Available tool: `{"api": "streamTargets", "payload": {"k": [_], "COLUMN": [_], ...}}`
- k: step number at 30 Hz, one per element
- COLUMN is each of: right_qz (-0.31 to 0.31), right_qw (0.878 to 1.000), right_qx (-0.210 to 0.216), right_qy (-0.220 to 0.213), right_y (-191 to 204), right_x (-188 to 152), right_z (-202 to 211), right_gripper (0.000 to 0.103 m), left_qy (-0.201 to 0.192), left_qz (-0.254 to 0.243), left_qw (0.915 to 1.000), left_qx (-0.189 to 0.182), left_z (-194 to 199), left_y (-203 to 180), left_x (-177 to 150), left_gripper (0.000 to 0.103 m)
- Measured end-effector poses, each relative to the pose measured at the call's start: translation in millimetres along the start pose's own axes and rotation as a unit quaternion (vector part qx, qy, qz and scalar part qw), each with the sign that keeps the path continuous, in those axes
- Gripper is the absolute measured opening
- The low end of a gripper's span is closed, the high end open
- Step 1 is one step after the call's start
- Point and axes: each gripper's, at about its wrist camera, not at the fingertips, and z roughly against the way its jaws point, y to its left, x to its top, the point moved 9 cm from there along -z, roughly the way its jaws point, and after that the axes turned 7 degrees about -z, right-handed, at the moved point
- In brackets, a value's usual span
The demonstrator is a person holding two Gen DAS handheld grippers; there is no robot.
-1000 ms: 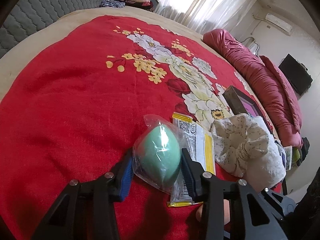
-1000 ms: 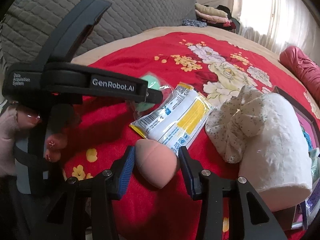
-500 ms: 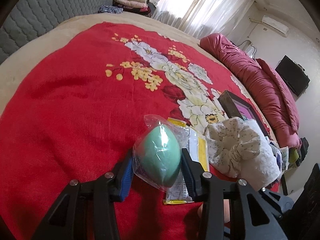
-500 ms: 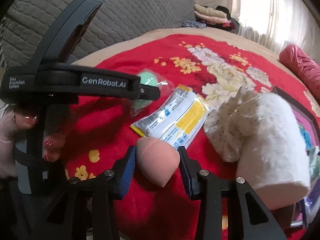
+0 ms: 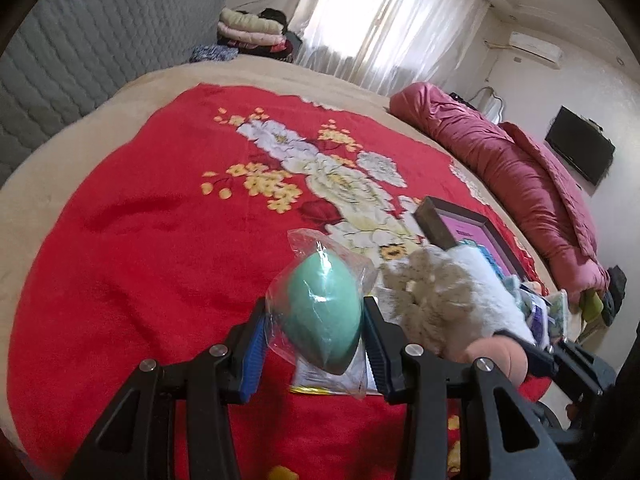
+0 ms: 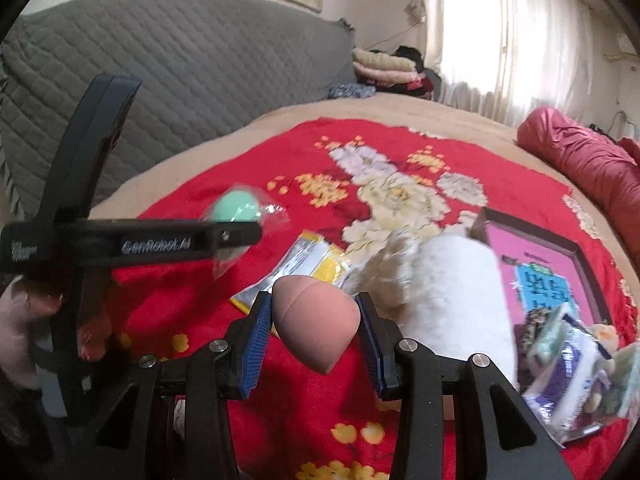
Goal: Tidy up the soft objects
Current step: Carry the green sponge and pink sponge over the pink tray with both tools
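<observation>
Both claws are rising off the red floral blanket (image 5: 120, 280) together: the left claw (image 5: 314, 336) gripping the bagged mint-green egg-shaped sponge (image 5: 324, 312), the right claw (image 6: 316, 336) clamping the bare peach teardrop sponge (image 6: 316, 324), ready for sorting.

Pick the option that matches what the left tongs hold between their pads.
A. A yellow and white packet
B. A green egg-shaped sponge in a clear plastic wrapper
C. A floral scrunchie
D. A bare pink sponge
B: the left tongs are shut on the green egg-shaped sponge, with crinkled clear wrapper showing around it.
</observation>
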Motion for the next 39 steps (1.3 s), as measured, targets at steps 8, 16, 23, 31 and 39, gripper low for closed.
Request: {"api": "streamTargets", "payload": {"k": [8, 16, 23, 31, 39], "right_qz": [-0.035, -0.071, -0.107, -0.137, -0.170], "right_qw": [0.998, 0.993, 0.987, 0.979, 0.970], "right_qx": [-0.021, -0.047, -0.064, -0.079, -0.097], "right_qy": [-0.043, -0.080, -0.104, -0.129, -0.144], "right_y": [-32.4, -64.7, -93.7, -118.0, -148.6], "right_x": [13.7, 17.6, 15.7, 17.3, 12.9], "right_z": [38.9, 75.7, 101.9, 122.3, 135.8], "right_gripper": [0.043, 0.043, 0.043, 0.043, 0.043], "left_qy": [-0.007, -0.008, -0.010, -0.011, -0.003], "left_qz": [-0.029, -0.046, -0.080, -0.112, -0.130], "left_qw": [0.9995, 0.9986, 0.9963, 0.9928, 0.9900], "left_qx": [-0.010, -0.025, -0.029, -0.043, -0.054], "left_z": [19.8, 35.1, 42.3, 43.9, 35.8], "left_y": [-46.5, -89.0, -129.0, -168.6, -193.0], "left_x": [2.3, 6.1, 4.8, 4.6, 3.8], "left_gripper": [0.044, 0.044, 0.044, 0.044, 0.044]}}
